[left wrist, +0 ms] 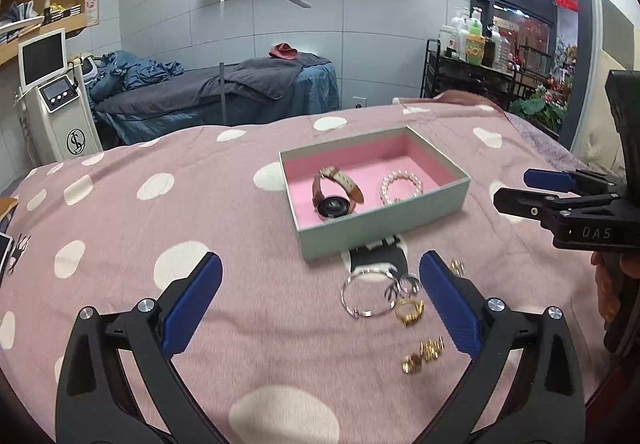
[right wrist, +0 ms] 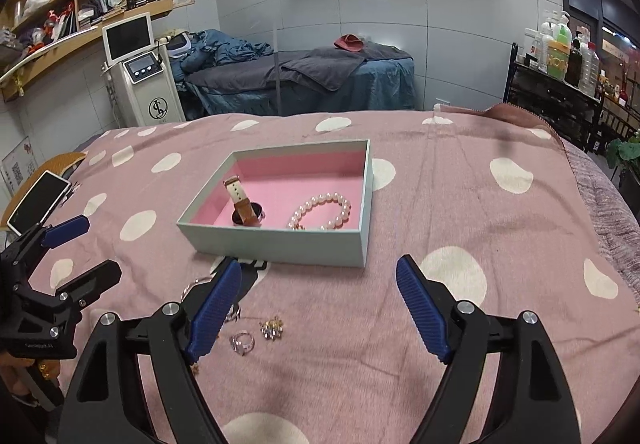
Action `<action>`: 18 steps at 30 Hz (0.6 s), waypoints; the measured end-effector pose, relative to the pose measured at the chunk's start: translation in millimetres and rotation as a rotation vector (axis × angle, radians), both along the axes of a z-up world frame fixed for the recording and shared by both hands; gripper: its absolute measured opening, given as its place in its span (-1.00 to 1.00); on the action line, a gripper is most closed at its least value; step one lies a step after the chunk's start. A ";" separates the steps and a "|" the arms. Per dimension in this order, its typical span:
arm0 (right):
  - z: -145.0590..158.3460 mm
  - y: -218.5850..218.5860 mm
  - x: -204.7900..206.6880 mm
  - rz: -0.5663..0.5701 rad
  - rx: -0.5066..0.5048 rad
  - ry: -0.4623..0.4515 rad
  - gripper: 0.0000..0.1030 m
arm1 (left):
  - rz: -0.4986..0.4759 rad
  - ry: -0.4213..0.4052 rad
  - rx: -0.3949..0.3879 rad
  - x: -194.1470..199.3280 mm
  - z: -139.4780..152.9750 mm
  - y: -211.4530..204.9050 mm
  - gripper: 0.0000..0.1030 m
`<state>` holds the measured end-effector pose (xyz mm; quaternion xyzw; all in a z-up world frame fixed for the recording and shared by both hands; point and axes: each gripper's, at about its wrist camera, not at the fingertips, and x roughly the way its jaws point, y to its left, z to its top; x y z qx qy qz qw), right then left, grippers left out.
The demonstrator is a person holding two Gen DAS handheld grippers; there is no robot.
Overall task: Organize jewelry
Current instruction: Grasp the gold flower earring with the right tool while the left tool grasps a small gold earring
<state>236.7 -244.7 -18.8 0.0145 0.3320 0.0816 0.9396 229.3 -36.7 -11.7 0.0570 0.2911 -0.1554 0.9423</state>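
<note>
A pale green box (left wrist: 384, 230) (right wrist: 280, 246) with pink lining sits on the pink dotted blanket. It holds a brown-strap watch (left wrist: 334, 192) (right wrist: 245, 206) and a pearl bracelet (left wrist: 402, 188) (right wrist: 322, 210). In front of it lie a silver bangle (left wrist: 366, 294), a silver ring (left wrist: 410, 283) (right wrist: 241, 342), a gold ring (left wrist: 409, 311), gold earrings (left wrist: 424, 355) and a small cluster piece (right wrist: 272, 328). My left gripper (left wrist: 320, 304) (right wrist: 82, 248) is open and empty, above the blanket left of the loose pieces. My right gripper (right wrist: 320, 308) (left wrist: 512, 190) is open and empty, in front of the box.
A phone (right wrist: 38, 202) lies at the blanket's left edge. Beyond the bed stand a white machine (left wrist: 52, 96), a massage bed (left wrist: 224, 88) with a lamp, and a black rack with bottles (left wrist: 472, 56). A dark patch (left wrist: 378, 258) on the blanket lies under the box's front.
</note>
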 end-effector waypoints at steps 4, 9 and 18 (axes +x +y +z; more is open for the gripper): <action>-12.8 -2.2 -14.1 0.016 -0.018 0.036 0.51 | -0.030 0.011 0.017 -19.6 -9.6 -2.5 0.89; -25.1 1.9 -28.6 0.056 -0.038 0.062 0.51 | -0.078 0.037 0.023 -40.0 -23.8 -9.2 0.89; -39.2 29.7 -48.3 0.238 -0.052 0.094 0.19 | -0.123 0.130 0.029 -52.9 -52.5 -14.6 0.42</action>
